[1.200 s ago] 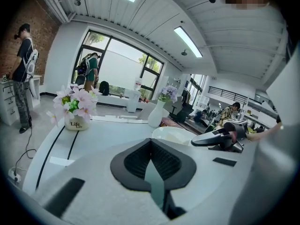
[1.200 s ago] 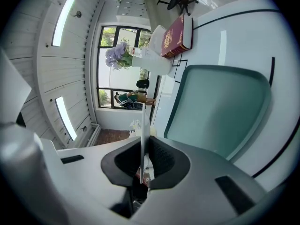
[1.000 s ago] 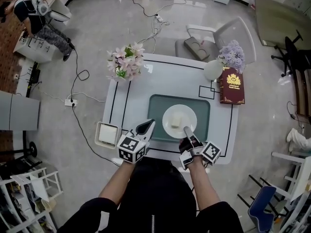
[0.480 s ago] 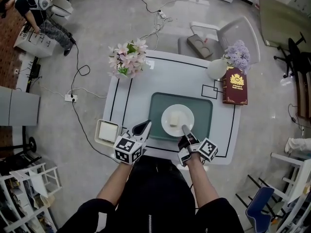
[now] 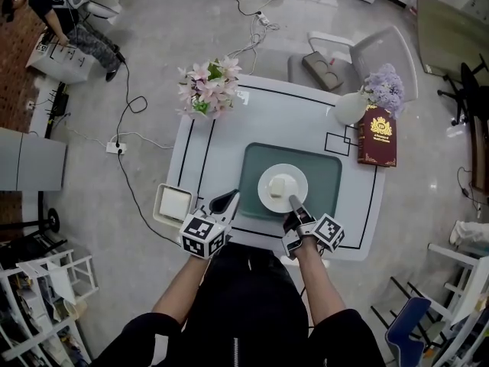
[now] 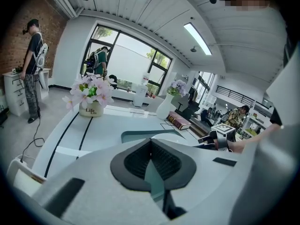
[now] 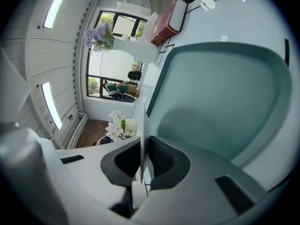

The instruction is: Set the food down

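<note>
A white plate point(image 5: 284, 189) with a pale block of food point(image 5: 279, 183) on it lies over the teal tray point(image 5: 325, 176) on the white table point(image 5: 267, 121). My right gripper point(image 5: 294, 202) is shut on the plate's near rim. In the right gripper view the rim point(image 7: 143, 121) shows edge-on as a thin white line between the black pads point(image 7: 161, 156), with the tray point(image 7: 220, 102) and the plate's shadow beyond. My left gripper point(image 5: 228, 201) hovers at the table's front edge, left of the tray, shut and holding nothing point(image 6: 151, 161).
A pot of pink flowers point(image 5: 208, 90) stands at the table's far left. A white vase of purple flowers point(image 5: 353, 107) and a red book point(image 5: 380, 136) sit at the far right. A white square box point(image 5: 173, 202) hangs at the left edge. A chair point(image 5: 359, 56) stands behind.
The plate looks slightly smaller and sits a little further left over the tray than a second ago. Both grippers have hardly moved; the right keeps its hold on the rim.
</note>
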The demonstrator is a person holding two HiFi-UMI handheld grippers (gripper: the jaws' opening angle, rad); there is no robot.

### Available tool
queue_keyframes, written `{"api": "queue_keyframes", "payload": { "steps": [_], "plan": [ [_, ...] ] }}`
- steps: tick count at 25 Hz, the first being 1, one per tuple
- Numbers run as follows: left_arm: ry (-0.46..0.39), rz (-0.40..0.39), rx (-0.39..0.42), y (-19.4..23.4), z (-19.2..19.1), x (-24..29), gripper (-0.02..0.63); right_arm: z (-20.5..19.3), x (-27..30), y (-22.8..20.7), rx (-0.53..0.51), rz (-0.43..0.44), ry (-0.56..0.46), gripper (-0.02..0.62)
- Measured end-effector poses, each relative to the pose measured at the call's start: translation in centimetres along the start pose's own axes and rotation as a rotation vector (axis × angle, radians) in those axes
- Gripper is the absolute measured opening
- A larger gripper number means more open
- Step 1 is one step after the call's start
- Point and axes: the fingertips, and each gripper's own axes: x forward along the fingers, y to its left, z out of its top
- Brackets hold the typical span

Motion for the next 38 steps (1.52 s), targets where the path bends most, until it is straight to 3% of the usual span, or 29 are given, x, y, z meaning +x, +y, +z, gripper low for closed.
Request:
{"api": "queue_keyframes", "payload": {
  "steps": [13, 31, 35, 38],
  "plan": [
    [0.013, 0.005, -0.003, 0.6, -0.6, -0.4, 0.005, 0.5, 1.1, -1.5, -0.009, -0.052, -0.001, 0.025],
    [0.016, -0.007, -0.016, 1.1, -0.9, -0.2, 0.005, 0.7, 1.4, -4.2, -0.093, -0.229, 0.01, 0.025],
    [0.012, 0.0, -0.022, 1.5, -0.9, -0.2, 0.005, 0.8, 1.4, -4.4, -0.145, -0.278, 0.015, 0.028],
    [0.007, 0.005, -0.025, 1.7, -0.8, -0.2, 0.005, 1.3, 1.4, -4.2, -0.262, -0.341, 0.019, 0.048]
  ]
}}
